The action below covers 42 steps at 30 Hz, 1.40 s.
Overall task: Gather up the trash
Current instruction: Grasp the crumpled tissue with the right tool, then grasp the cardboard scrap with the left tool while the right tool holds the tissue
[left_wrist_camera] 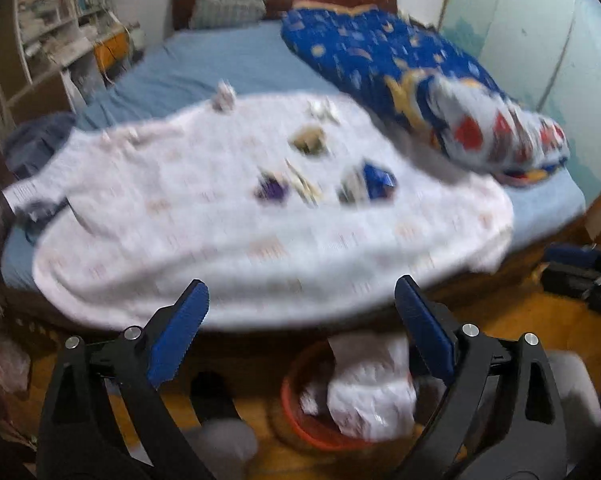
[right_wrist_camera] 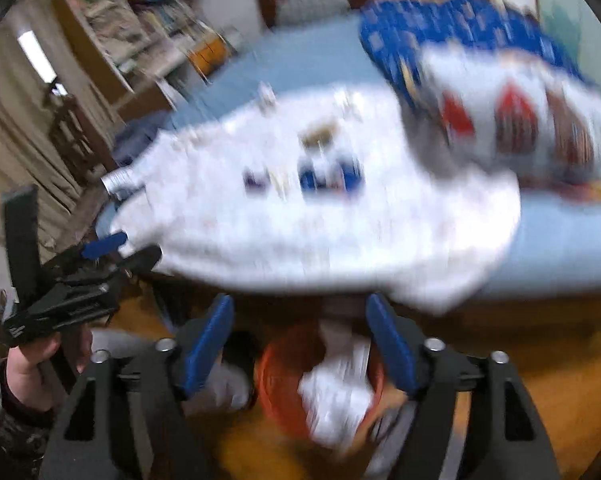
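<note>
Several pieces of trash lie on a white blanket (left_wrist_camera: 220,240) on the bed: a blue wrapper (left_wrist_camera: 374,182), a purple wrapper (left_wrist_camera: 272,190), a brown piece (left_wrist_camera: 308,140) and a crumpled white paper (left_wrist_camera: 223,96). The blue wrapper also shows, blurred, in the right wrist view (right_wrist_camera: 328,178). An orange bin (left_wrist_camera: 300,412) lined with a white bag (left_wrist_camera: 368,396) stands on the floor at the foot of the bed; it also shows in the right wrist view (right_wrist_camera: 276,384). My left gripper (left_wrist_camera: 300,312) is open and empty above the bin. My right gripper (right_wrist_camera: 300,332) is open and empty above the bin.
A blue patterned quilt (left_wrist_camera: 380,52) is heaped at the bed's right. Cluttered shelves (left_wrist_camera: 60,20) stand at the left. The left gripper and the hand holding it (right_wrist_camera: 68,292) show at the left of the right wrist view. The floor is orange wood (right_wrist_camera: 560,380).
</note>
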Tool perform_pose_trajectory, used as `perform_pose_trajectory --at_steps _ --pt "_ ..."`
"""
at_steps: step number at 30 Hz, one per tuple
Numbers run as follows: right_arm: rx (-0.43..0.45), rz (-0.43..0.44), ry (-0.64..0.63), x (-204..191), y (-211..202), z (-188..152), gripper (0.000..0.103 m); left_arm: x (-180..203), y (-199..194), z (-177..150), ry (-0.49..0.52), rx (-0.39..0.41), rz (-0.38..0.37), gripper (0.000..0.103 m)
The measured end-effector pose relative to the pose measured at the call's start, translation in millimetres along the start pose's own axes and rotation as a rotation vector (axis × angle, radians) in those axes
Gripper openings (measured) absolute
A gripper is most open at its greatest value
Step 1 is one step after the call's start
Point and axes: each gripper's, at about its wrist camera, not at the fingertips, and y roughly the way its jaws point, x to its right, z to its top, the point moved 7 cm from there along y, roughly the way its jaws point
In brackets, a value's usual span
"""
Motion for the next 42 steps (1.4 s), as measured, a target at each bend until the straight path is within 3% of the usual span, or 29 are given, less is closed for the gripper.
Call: perform_pose_trajectory --at_steps 2,8,14,19,20,22,27,29,35,42 --pt "0.07 -0.013 -0.068 -0.4 6.1 42.0 0.074 -12.2 5.5 24.0 -0.018 0.038 0.005 0.095" --pt "0.112 -0.049 -0.201 11.4 73.8 134.5 0.074 -32.0 29.7 63.2 -0.048 0.1 0.039 0.095" --pt "0.14 -0.119 -0.287 29.3 192.2 231.5 0.073 -46.4 52.1 74.0 -0.112 0.127 0.03 0.095" --pt "0.045 -0.165 -0.194 55.9 317.1 290.9 0.066 -59.6 64.1 76.8 -0.157 0.132 0.016 0.095" --pt "0.02 -0.173 -0.162 63.5 337.7 297.0 0.058 -63.0 66.2 77.4 -0.164 0.132 0.016 0.095" --pt "-0.001 -0.198 -0.13 70.4 363.0 300.3 0.052 -70.0 67.4 76.0 -0.176 0.134 0.026 0.095" --pt "-0.058 -0.224 -0.078 88.5 416.1 287.6 0.05 -85.1 73.9 73.4 -0.193 0.132 0.035 0.095" --pt "-0.074 -0.241 -0.075 93.5 427.7 283.0 0.035 -90.5 77.4 72.6 -0.205 0.126 0.04 0.095" --pt "-0.094 -0.2 0.002 106.5 432.2 282.8 0.01 -90.6 77.7 66.7 -0.199 0.116 0.047 0.095" --pt "-0.075 -0.164 -0.044 78.5 373.5 277.7 0.008 -86.6 66.8 69.7 -0.168 0.112 0.058 0.095"
